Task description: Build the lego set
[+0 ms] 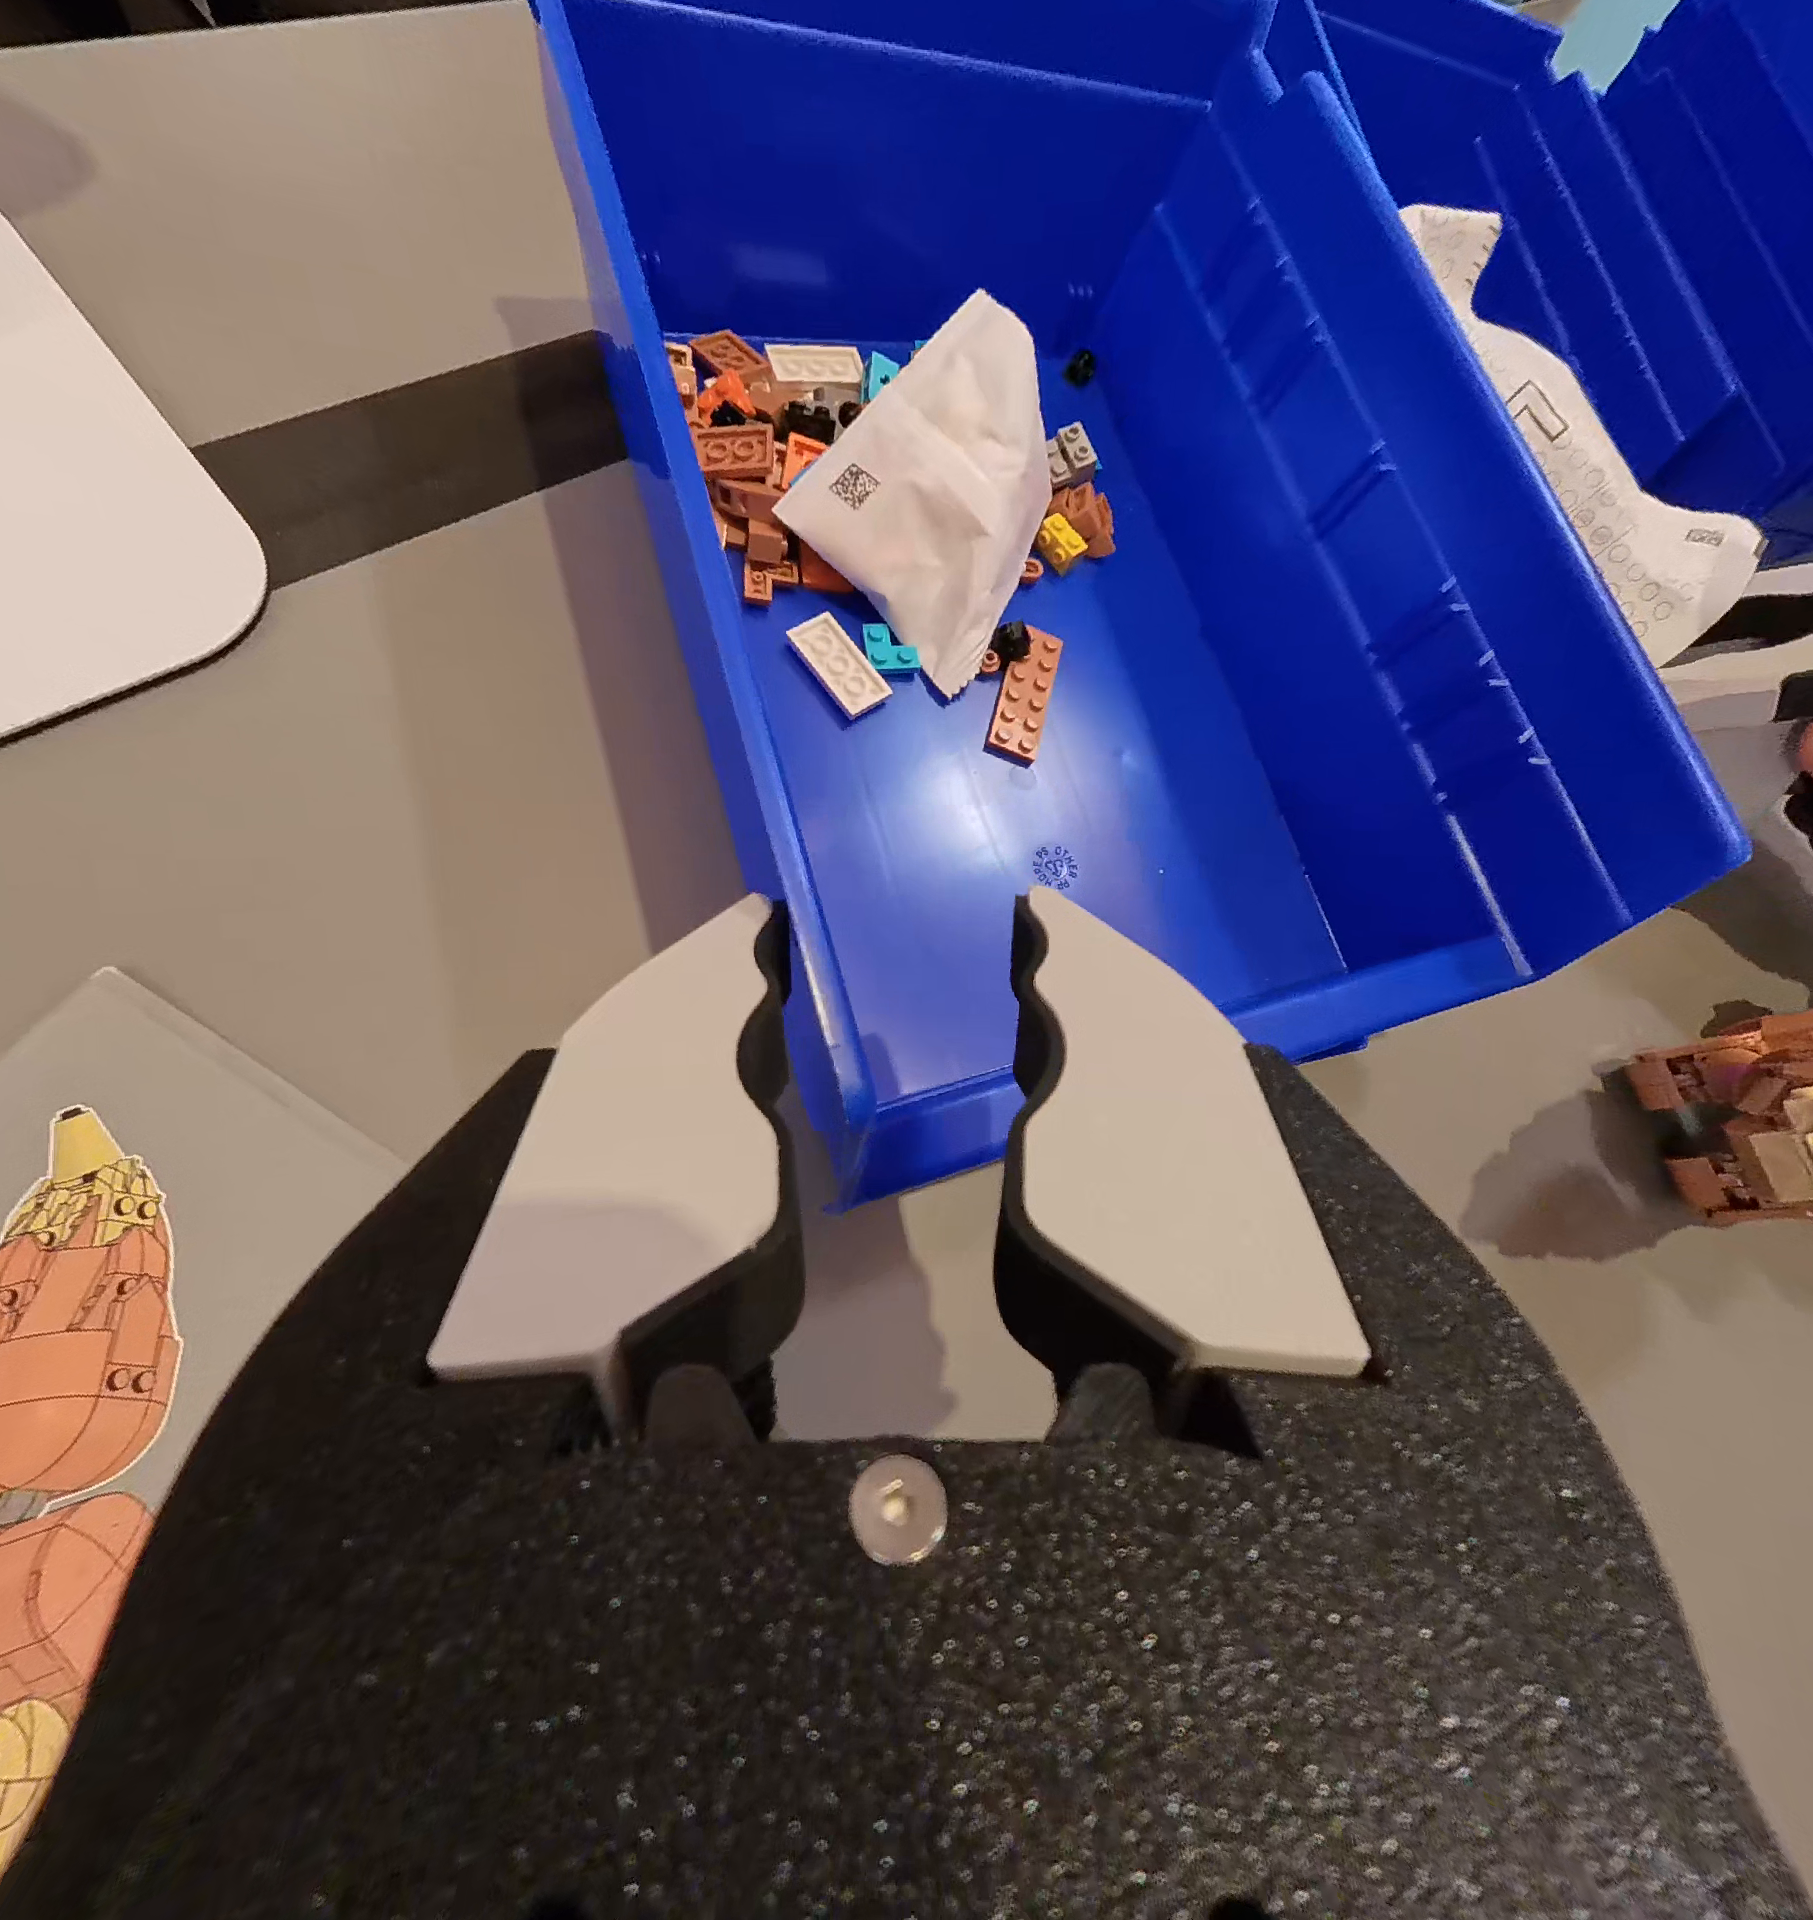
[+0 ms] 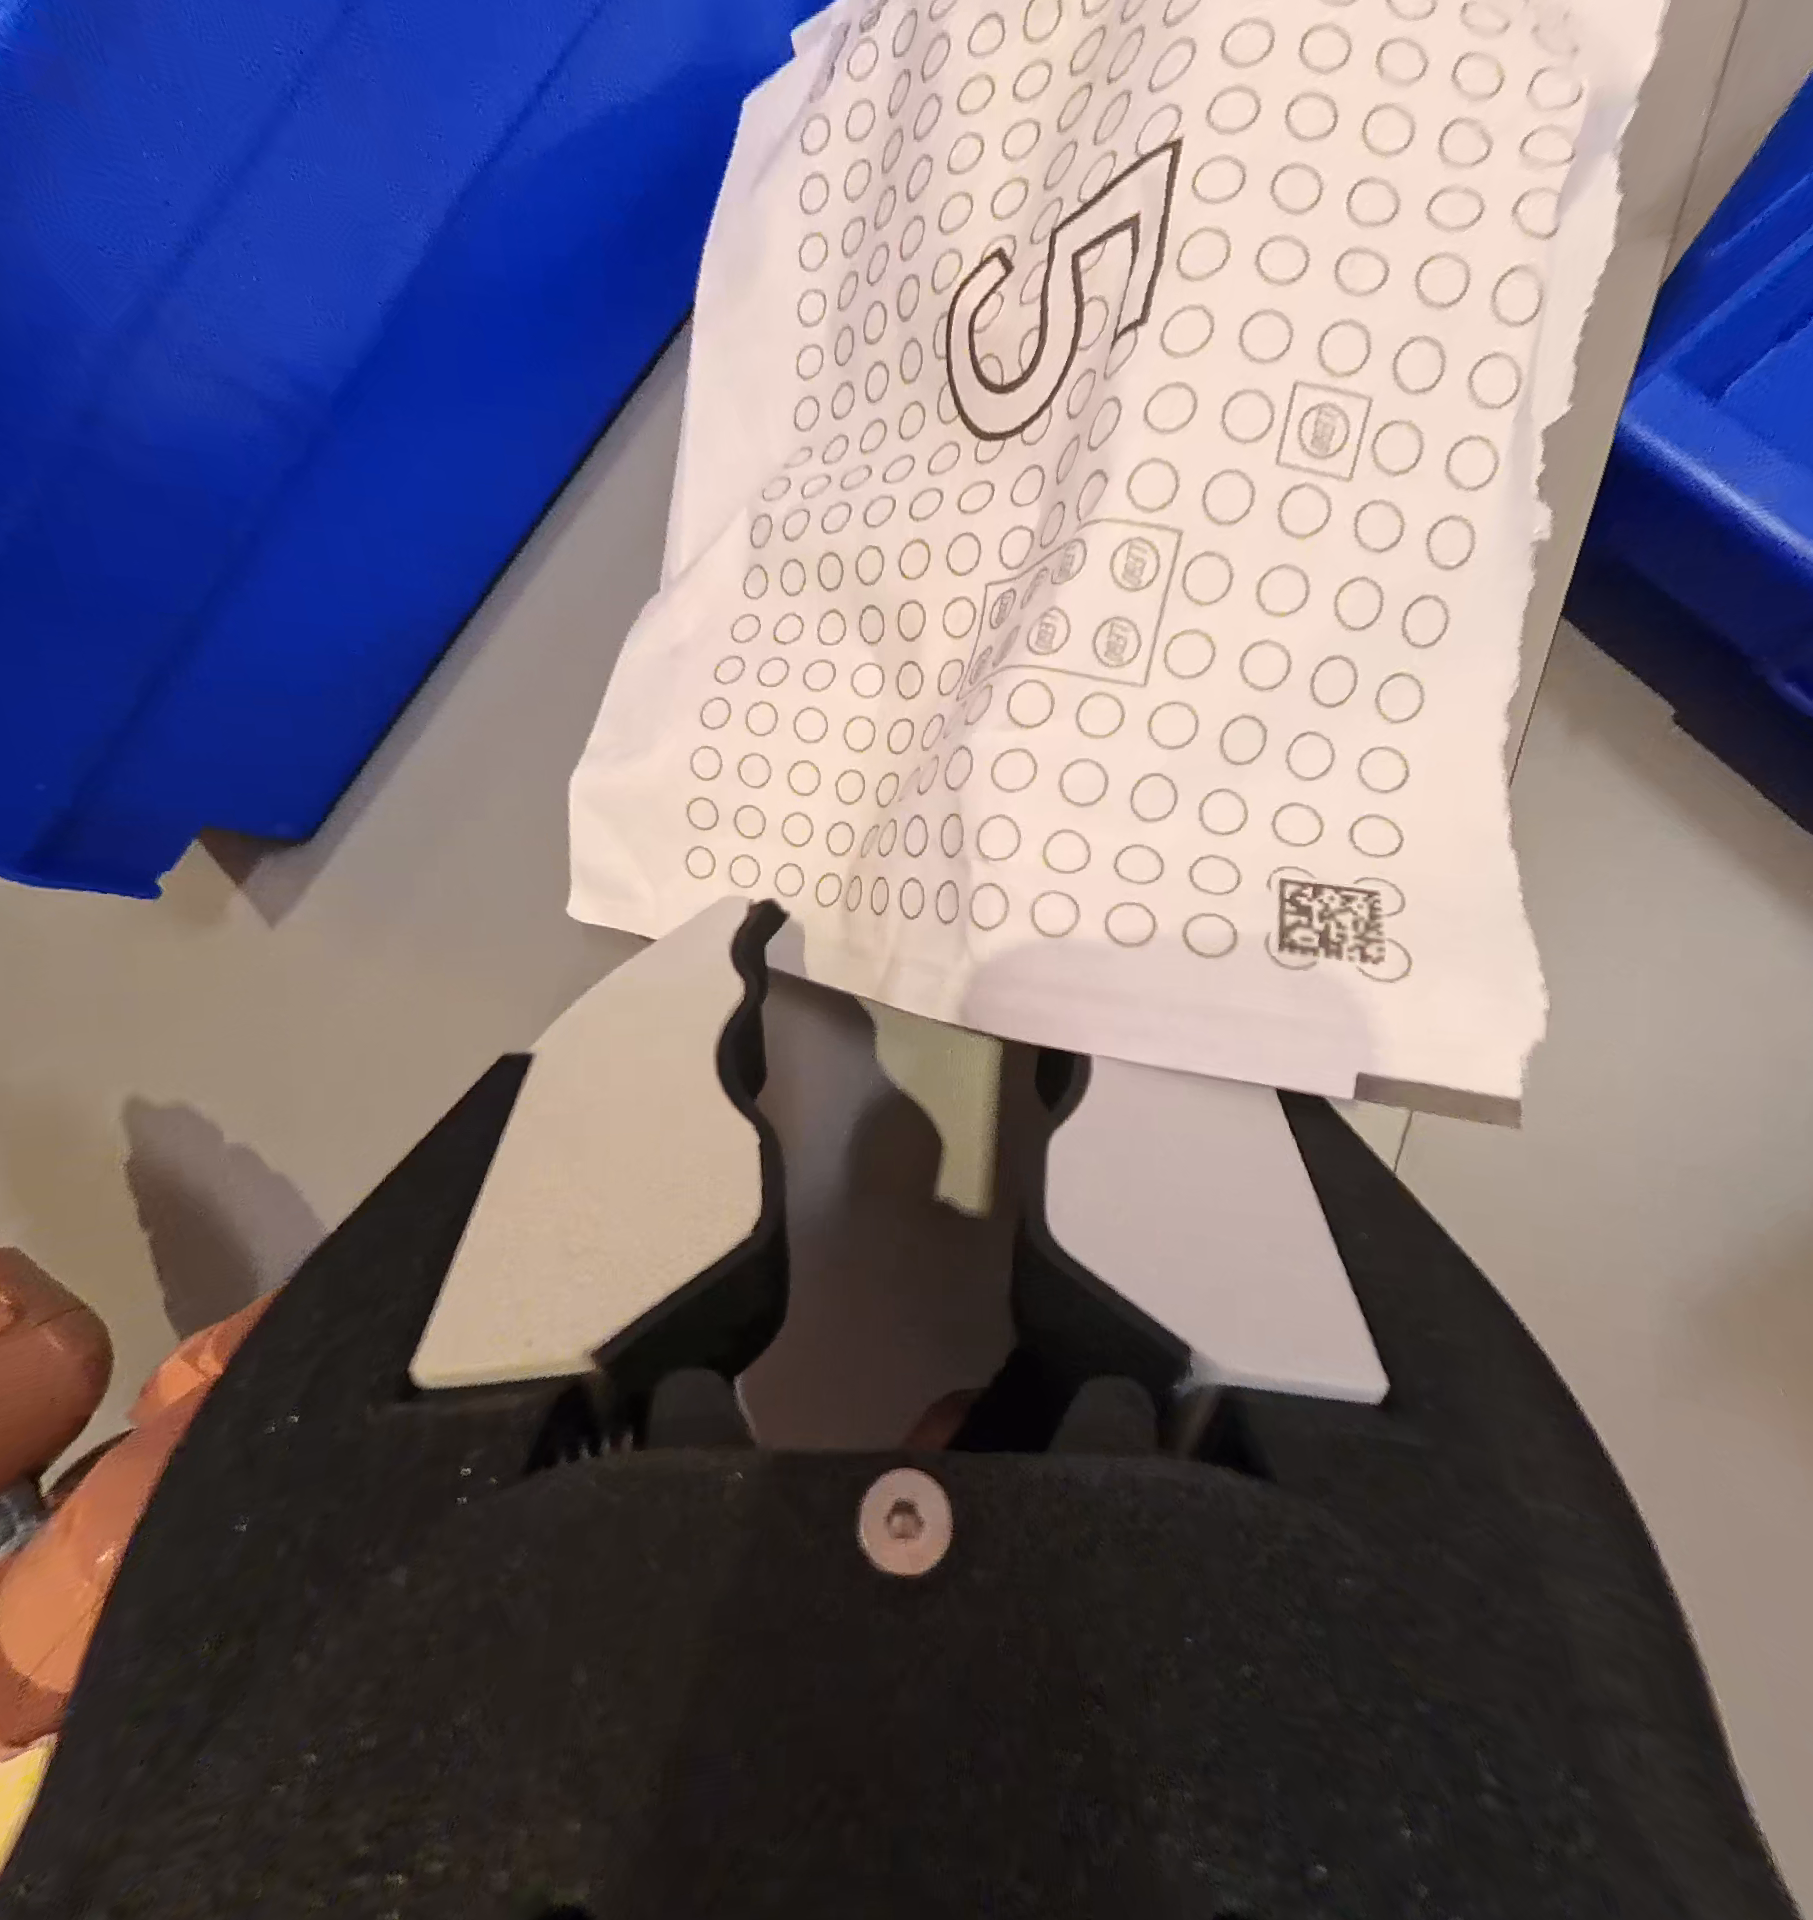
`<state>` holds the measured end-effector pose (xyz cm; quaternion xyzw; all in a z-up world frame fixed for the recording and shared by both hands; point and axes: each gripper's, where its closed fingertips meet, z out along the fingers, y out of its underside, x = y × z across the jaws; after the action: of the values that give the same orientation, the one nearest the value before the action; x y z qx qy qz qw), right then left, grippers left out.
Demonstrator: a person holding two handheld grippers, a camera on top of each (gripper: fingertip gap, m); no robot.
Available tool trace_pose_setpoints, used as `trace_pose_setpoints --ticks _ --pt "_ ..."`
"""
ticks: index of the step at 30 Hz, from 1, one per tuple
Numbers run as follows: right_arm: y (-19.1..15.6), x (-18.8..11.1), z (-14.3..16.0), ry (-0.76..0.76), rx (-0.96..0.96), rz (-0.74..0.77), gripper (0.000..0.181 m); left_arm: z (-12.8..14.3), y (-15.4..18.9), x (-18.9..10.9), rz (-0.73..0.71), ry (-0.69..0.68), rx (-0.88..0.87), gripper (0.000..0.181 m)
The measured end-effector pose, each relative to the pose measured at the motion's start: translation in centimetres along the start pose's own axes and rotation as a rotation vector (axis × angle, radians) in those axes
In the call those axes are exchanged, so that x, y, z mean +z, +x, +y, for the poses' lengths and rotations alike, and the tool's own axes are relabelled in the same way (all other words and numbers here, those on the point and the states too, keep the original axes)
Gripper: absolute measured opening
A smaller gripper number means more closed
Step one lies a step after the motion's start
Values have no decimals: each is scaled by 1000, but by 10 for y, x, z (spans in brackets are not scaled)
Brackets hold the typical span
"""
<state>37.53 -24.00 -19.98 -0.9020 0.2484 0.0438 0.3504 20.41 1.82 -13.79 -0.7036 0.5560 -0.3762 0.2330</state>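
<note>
Showing bricks (image 1: 777, 457) left, bag (image 2: 1141, 582) right

A grey table (image 1: 382, 883) carried everything. On it stood a blue bin (image 1: 1421, 665) holding loose bricks, with more blue bins (image 1: 1712, 260) just beside it. A white paper bag (image 2: 1110, 540) printed with circles lay between bins. A partly built brown model (image 1: 1754, 1132) sat near the first bin's front corner. An instruction booklet (image 1: 60, 1351) lay at the left, a white flat base (image 1: 71, 499) farther back.
</note>
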Motion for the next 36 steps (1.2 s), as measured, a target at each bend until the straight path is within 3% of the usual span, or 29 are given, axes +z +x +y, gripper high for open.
trace_pose_setpoints --ticks 10,15,18,23,27,31,36 --pt "10 11 -7 -39 -39 124 77 1 1 -1 11 7 -16 41" --pt "3 5 8 -77 -38 70 98 2 2 -4 25 7 -16 42" --pt "-2 -1 15 -77 -34 34 102 0 2 -5 35 14 -21 41" --pt "8 -19 27 -95 -85 110 100 4 2 -8 41 6 -10 41" --pt "7 -45 16 -40 -145 186 90 14 4 -8 36 -22 -2 41" --pt "-12 -67 -5 21 -213 218 83 16 13 -8 38 -12 9 41" --pt "-57 -74 -28 56 -326 189 80 21 31 -5 79 -1 27 41"
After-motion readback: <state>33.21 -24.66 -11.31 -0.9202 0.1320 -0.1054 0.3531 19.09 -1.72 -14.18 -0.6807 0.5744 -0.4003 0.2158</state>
